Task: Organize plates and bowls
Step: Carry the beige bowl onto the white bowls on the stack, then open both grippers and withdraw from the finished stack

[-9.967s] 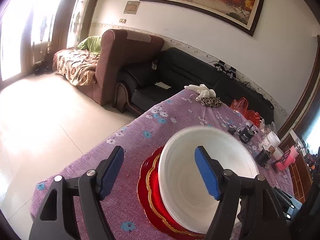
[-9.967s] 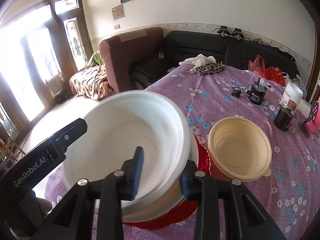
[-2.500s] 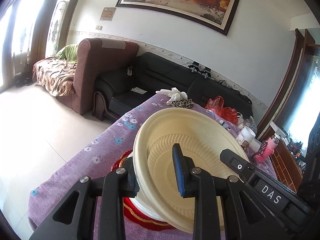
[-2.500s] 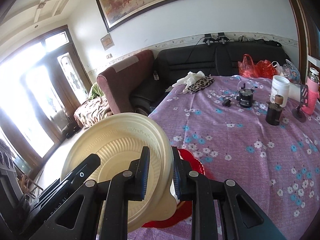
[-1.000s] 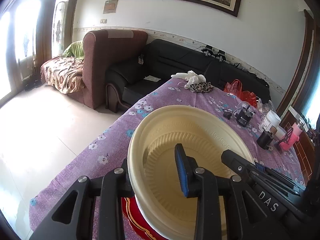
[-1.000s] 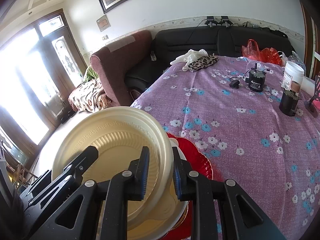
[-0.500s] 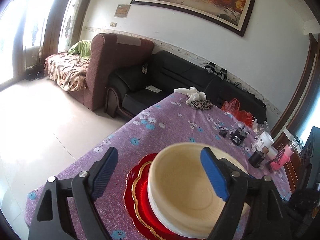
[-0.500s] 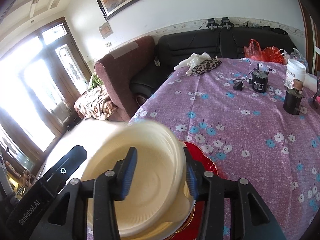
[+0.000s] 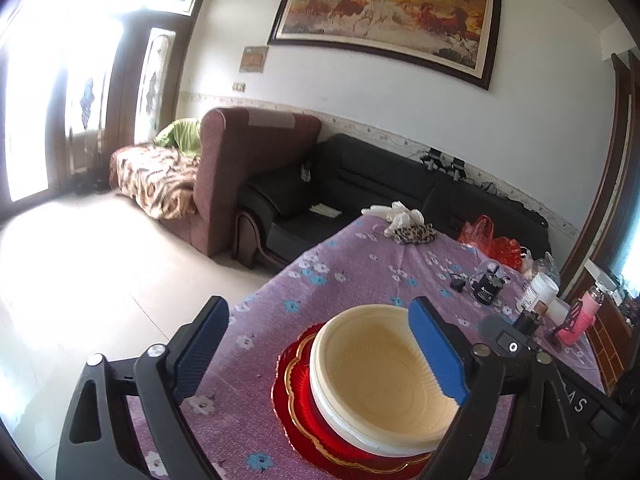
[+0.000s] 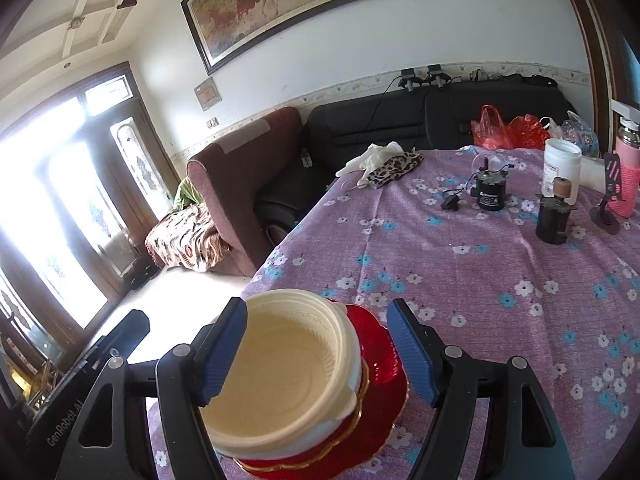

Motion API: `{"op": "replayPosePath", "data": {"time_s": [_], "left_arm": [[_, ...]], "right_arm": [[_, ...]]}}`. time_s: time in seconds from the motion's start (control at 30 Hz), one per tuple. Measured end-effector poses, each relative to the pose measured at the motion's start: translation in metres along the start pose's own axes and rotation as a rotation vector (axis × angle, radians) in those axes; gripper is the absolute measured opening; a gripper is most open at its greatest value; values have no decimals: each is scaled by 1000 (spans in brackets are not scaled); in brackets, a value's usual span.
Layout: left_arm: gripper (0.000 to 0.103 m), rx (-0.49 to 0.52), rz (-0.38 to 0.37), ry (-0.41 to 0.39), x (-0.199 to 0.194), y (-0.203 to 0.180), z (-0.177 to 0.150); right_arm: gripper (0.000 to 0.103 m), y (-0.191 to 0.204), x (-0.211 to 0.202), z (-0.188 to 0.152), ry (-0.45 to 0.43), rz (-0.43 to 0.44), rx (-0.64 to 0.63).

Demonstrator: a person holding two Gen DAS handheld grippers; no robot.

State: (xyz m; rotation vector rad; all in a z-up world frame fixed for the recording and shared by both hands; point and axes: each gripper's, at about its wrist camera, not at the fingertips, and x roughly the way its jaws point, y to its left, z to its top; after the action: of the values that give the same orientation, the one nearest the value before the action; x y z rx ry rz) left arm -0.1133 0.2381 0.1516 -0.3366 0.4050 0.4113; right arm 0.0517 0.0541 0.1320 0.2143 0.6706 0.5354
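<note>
A cream bowl sits nested in a white bowl, and both stand on a red plate with a gold rim near the table's front corner. The same stack shows in the right wrist view: cream bowl, white bowl, red plate. My left gripper is open and empty, hovering over the stack's left part. My right gripper is open and empty, its jaws spread either side of the stack's right part, above it.
The table has a purple flowered cloth. At its far end stand a black pump with cable, a dark bottle, a white jar, a pink bottle and a leopard-print cloth. Sofas lie beyond.
Both grippers let go of the cream bowl, which now rests in the white bowl. Both have opened wide and drawn back upward from the stack.
</note>
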Motion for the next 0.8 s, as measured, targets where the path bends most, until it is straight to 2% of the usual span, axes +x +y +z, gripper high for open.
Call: {"op": "replayPosePath", "data": {"time_s": [0.13, 0.23, 0.37, 0.43, 0.5, 0.63, 0.7, 0.8], "left_arm": [[97, 20, 52, -92, -28, -6, 1], [103, 27, 85, -174, -52, -11, 2], [103, 6, 129, -294, -85, -16, -1], [103, -12, 152, -325, -97, -18, -5], [103, -10, 158, -310, -102, -24, -8], [103, 50, 72, -211, -92, -41, -17], [103, 74, 79, -186, -85, -48, -24], [103, 140, 110, -198, -85, -62, -38]], "right_arm": [[79, -10, -16, -6, -12, -7, 16], [80, -17, -29, -11, -21, -15, 24], [80, -21, -48, -21, -43, -30, 2], [83, -20, -54, -27, -52, -37, -25], [84, -18, -61, -35, -63, -45, -60], [86, -14, -72, -54, -81, -66, -134], [87, -16, -75, -63, -84, -78, -165], [87, -23, -76, -75, -77, -95, -179]]}}
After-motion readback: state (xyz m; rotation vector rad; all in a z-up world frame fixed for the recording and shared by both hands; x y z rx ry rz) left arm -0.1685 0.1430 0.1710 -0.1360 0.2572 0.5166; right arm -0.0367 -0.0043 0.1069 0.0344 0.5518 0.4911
